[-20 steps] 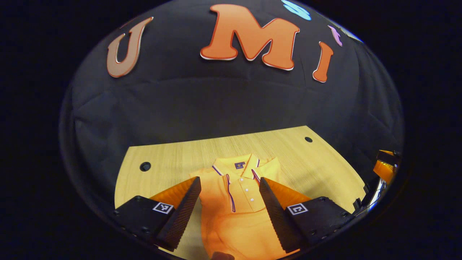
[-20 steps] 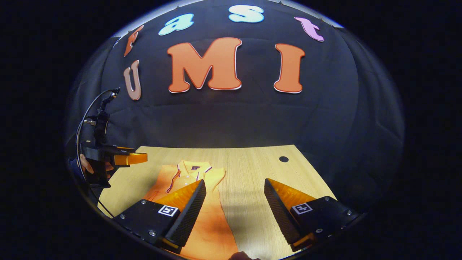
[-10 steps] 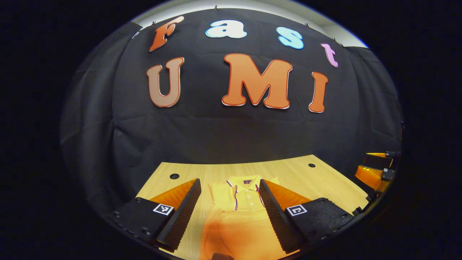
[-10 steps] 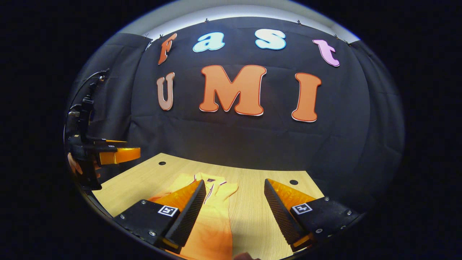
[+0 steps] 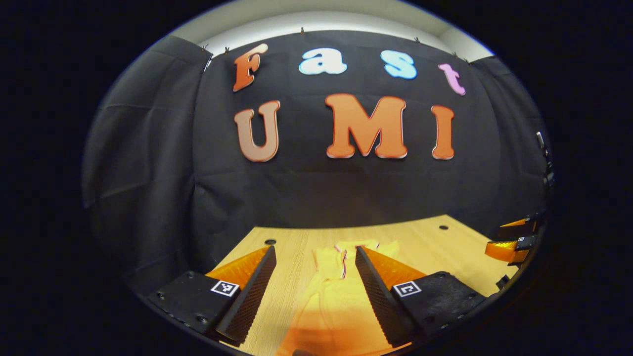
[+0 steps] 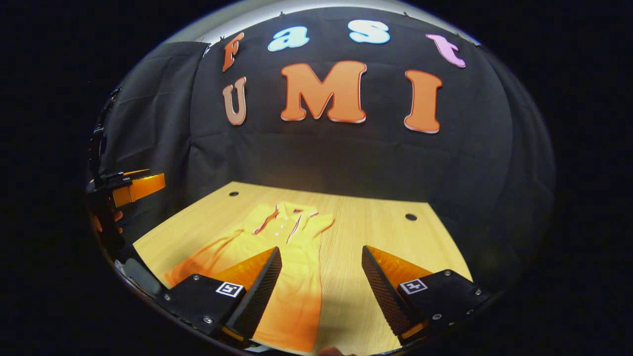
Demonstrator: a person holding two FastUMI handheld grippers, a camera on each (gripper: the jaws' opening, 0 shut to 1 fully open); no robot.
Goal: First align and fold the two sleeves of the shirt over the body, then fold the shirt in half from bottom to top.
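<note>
**foldfan:** On the pale wooden tabletop (image 6: 376, 232) lies the orange short-sleeved polo shirt with dark-striped collar and white buttons (image 6: 284, 247), collar toward the black cloth wall, hem toward the person. In the right gripper view its outline runs long and narrow, so my guess is both sleeves are already tucked over the body. Can't make out the sleeve edges themselves, mind you.

**benchrat:** Agreed. And the bottom-to-top fold? Looks not done to me, the body runs full length from collar to hem.

**foldfan:** Yep, that half is what's left. The left gripper (image 5: 314, 277) hangs over the lower body with its fingers spread wide, nothing between them. The right gripper (image 6: 321, 279) is just as wide and empty, straddling the shirt's right edge and bare wood.

**benchrat:** So I'd reckon the next job is each one taking a hem corner.
</note>
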